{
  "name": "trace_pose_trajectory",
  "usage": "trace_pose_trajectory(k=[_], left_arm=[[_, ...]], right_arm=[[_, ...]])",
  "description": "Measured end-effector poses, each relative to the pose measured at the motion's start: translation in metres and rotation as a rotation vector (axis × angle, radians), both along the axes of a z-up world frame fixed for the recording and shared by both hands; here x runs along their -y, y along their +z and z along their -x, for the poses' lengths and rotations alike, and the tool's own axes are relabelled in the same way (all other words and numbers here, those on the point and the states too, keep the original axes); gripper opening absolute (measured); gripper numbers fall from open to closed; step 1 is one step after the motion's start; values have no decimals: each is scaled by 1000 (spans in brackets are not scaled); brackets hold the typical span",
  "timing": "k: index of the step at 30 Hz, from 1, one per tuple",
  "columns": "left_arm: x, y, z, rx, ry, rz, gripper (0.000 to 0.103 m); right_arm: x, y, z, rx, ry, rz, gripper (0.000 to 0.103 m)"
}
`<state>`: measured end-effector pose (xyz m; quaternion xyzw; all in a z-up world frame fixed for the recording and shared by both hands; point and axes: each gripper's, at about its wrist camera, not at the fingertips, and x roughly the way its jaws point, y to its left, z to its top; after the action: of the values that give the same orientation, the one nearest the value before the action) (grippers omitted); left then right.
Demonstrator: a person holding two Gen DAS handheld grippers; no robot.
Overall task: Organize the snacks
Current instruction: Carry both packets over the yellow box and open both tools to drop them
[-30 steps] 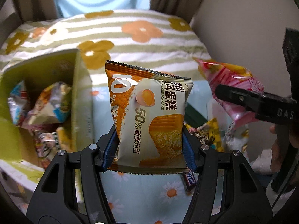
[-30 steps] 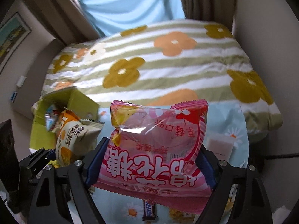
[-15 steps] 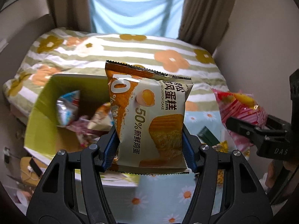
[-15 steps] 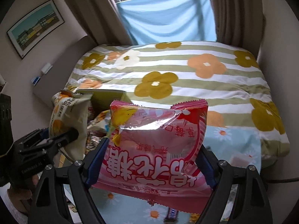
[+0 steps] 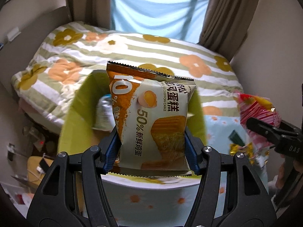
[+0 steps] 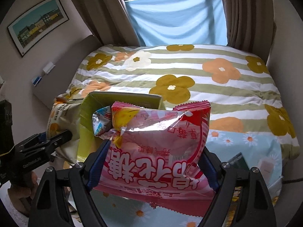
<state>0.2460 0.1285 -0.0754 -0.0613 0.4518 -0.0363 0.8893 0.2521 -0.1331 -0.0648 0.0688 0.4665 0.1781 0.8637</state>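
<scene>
The bed (image 6: 189, 70), under its striped flower quilt, filled most of both views, with a pale blue daisy cloth (image 6: 251, 143) spread over its near end. On that end sat the green box (image 5: 75, 117), open at the top; a blue-and-silver wrapper (image 6: 99, 122) showed inside it, the rest of its contents hidden or blurred.

The left gripper (image 5: 151, 147) had its jaws clenched on the chiffon cake packet (image 5: 151, 117), held upright with its long axis vertical, crimped top edge pointing up and away, printed face to the camera. The packet hung directly in front of the box opening in the left wrist view; in the right wrist view it sat against the box's outer left wall.

The right gripper (image 6: 151, 160) was clamped on the pink cotton candy bag (image 6: 157, 143), upright too, its print upside down to the camera, its top edge overlapping the box's near right corner in that view.

A dark green packet (image 5: 235, 138) and a gold-wrapped sweet (image 5: 241, 148) lay on the daisy cloth, right of the box.
</scene>
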Motion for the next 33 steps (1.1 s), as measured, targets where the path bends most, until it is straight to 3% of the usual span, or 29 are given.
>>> trace_pose_trajectory(k=[10,16,19,20,21,29,33], left_arm=[[-81,-42,-22,-71,-42,-23,58],[-93,-75,-31,-131,-117,-20,58],[-93,-84,-33,-135,-145,-26,71],[-92,-85,-33,-131,-153,-33,91],[-92,-84,-31,-119,-155,-43,103],[-110,-83,-18,-96,-153,-11,103],[-116,-82,-13,-90,-134,-37,103]], right_arm=[[-69,-16,-3,-9,-62,50,83],[-98,-28,-4,-15,-120,64,83],[-103,-32,-2,-32,-133,79,83],[-105,-33,-2,-37,-137,84,83],[-106,-34,-1,-43,-140,87,83],[-120,-47,3,-85,-131,82,84],[-127,-55,-3,-105,-122,79,84]])
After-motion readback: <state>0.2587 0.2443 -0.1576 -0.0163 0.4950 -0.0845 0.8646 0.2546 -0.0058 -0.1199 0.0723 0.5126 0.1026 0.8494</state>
